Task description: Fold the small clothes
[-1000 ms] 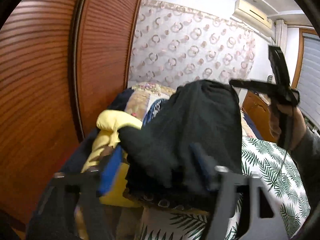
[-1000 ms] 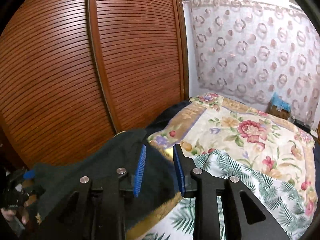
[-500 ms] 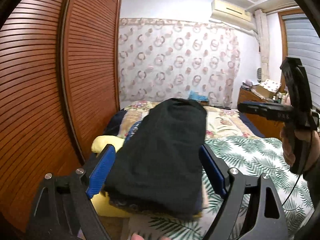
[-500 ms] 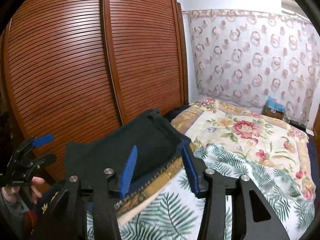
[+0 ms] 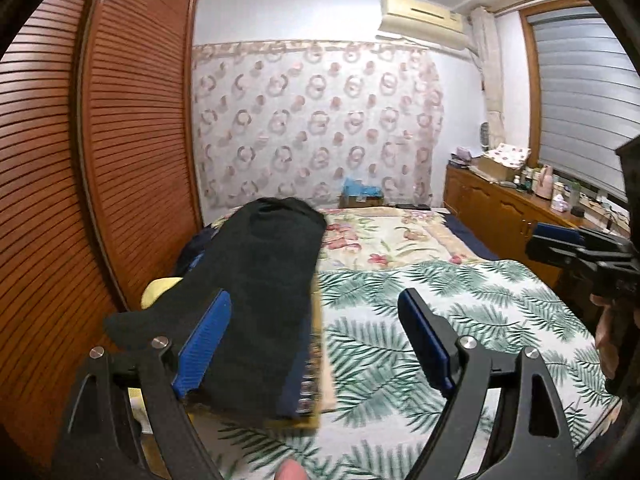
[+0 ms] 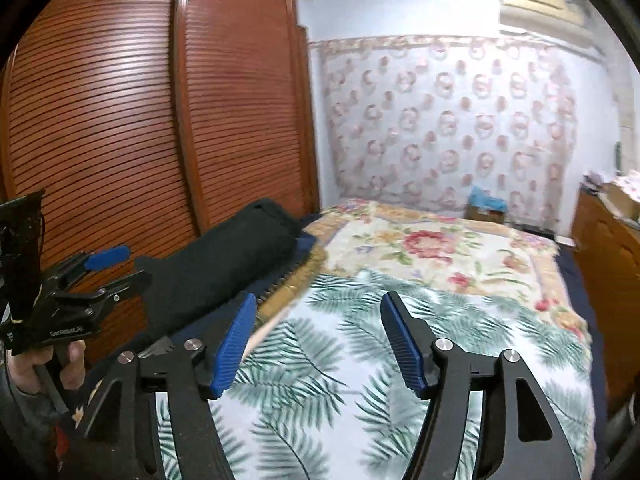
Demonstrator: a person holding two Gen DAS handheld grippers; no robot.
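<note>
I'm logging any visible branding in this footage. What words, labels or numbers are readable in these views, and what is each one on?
"GenRobot.AI": white print on the black body of the left hand-held gripper, seen in the right wrist view; small and slightly blurred, so the reading is likely but not certain.
Bottles and boxes on the wooden dresser: any labels are too small to read.
Air conditioner: no legible marking.

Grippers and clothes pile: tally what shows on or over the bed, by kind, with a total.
Grippers: 2, the left gripper and the right gripper, both with jaws open and empty.
Black folded garment topping the pile: 1.
Yellow item beside it: 1.
Total: 4.
</note>
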